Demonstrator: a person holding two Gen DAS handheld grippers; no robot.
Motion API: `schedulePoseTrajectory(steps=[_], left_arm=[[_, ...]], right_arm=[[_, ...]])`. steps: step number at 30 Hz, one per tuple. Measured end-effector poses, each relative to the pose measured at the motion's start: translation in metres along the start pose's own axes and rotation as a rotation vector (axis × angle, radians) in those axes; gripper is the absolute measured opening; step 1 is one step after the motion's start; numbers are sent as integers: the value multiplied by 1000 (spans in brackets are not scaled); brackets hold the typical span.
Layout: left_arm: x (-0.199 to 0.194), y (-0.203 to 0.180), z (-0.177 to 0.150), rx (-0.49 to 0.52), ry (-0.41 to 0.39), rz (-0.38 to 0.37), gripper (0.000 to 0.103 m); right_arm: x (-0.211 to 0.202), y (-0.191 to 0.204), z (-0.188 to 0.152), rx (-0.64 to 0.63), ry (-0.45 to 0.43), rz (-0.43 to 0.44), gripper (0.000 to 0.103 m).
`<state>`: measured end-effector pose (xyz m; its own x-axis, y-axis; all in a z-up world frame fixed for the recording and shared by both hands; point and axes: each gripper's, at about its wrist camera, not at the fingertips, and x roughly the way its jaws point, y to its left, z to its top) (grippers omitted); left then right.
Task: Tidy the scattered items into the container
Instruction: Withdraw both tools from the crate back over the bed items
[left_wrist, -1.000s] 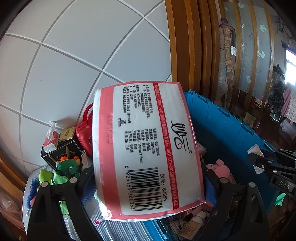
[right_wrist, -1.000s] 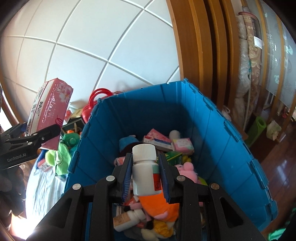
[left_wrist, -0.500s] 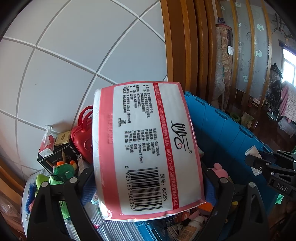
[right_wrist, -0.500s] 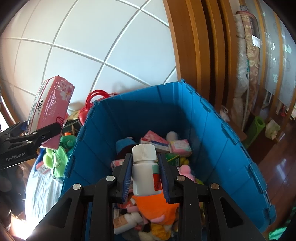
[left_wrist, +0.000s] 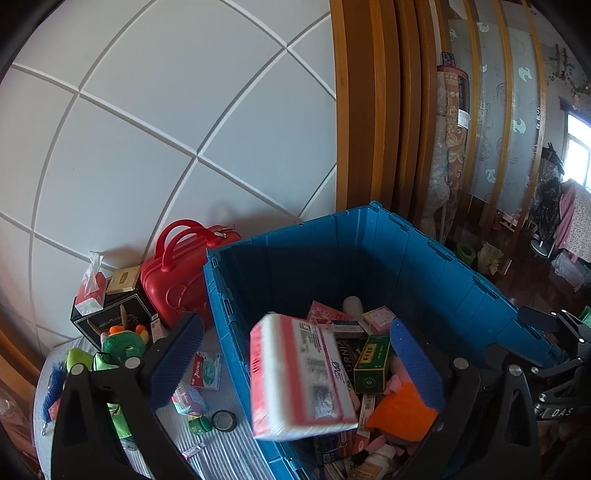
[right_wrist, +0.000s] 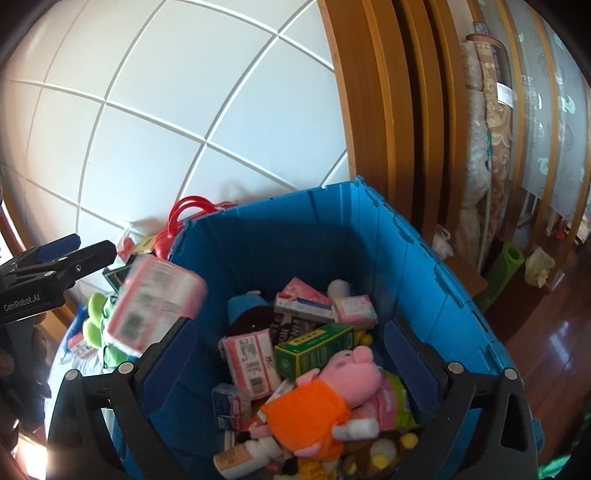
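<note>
My left gripper (left_wrist: 295, 354) and right gripper (right_wrist: 291, 354) are both opening, nothing pinched. The pink-and-white tissue pack (left_wrist: 299, 373), clamped a second ago, blurs above the deep blue plastic crate's (left_wrist: 424, 266) near-left rim; the white bottle has left my right jaws.

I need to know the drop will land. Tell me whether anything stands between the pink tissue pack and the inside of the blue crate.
Nothing visible does. The tissue pack is loose in mid-air, blurred, over the open blue crate near its left wall, with only the pile of items below.
</note>
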<state>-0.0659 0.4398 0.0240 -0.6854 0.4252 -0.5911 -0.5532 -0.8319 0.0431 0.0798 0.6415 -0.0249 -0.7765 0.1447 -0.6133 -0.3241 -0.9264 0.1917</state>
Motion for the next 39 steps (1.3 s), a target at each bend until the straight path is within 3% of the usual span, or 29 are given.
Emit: schedulePoseTrajectory(steps=[5,20,39], left_arm=[[-3,1,-3,0,11,-2,102],[-27,38,-25,-53,33,83,103],[-60,132,-80,-166,73,147,102]], right_arm=[[-3,9,1,-13,-4,13,103],[-12,43,-5,-60,2,45,103],[-6,146,-23,-172,46,104,103]])
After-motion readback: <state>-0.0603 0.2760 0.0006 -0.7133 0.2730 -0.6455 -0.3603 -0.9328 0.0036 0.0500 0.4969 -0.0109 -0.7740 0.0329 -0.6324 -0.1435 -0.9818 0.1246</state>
